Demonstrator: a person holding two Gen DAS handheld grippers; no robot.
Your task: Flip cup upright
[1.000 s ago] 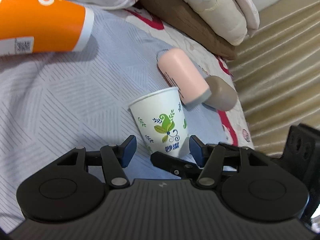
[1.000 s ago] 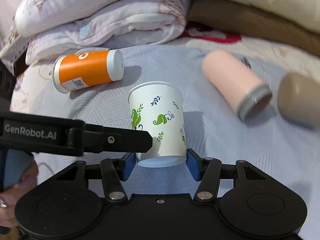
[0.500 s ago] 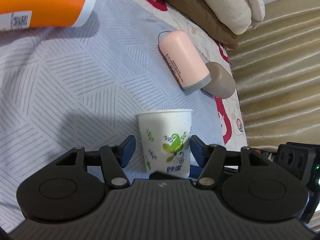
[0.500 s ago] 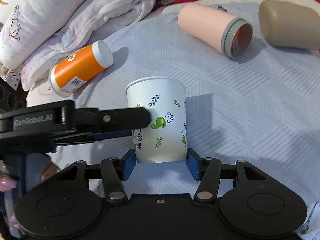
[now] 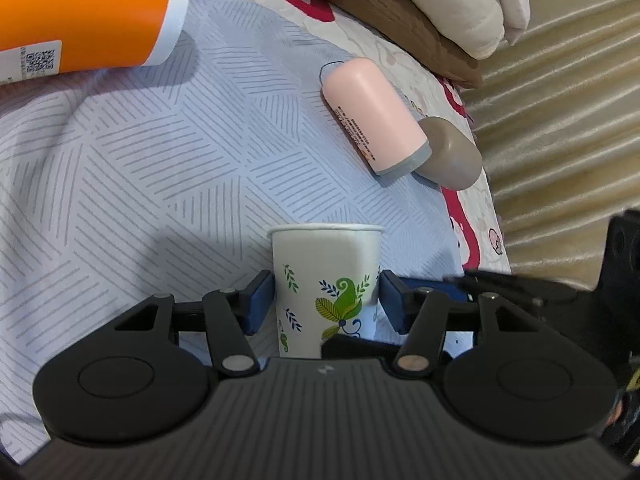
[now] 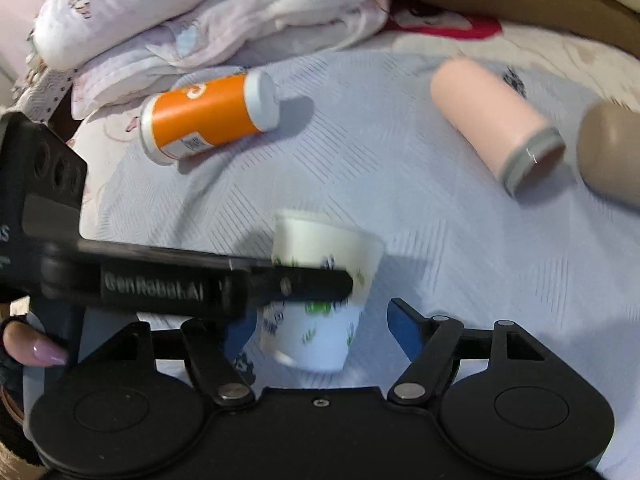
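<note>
A white paper cup with green and blue leaf prints stands rim up on the grey-striped bedsheet. My left gripper has its blue pads on both sides of the cup's lower body and is shut on it. In the right wrist view the cup is blurred, and the left gripper's finger crosses in front of it. My right gripper is open, its right pad standing clear of the cup.
An orange cup lies on its side at the back left. A pink cup and a beige cup lie at the right. Folded blankets are piled behind. The bed edge is at the right.
The cup has stayed upright between the left pads. The right gripper has opened, let go of the cup and drawn back a little; its view is blurred by motion.
</note>
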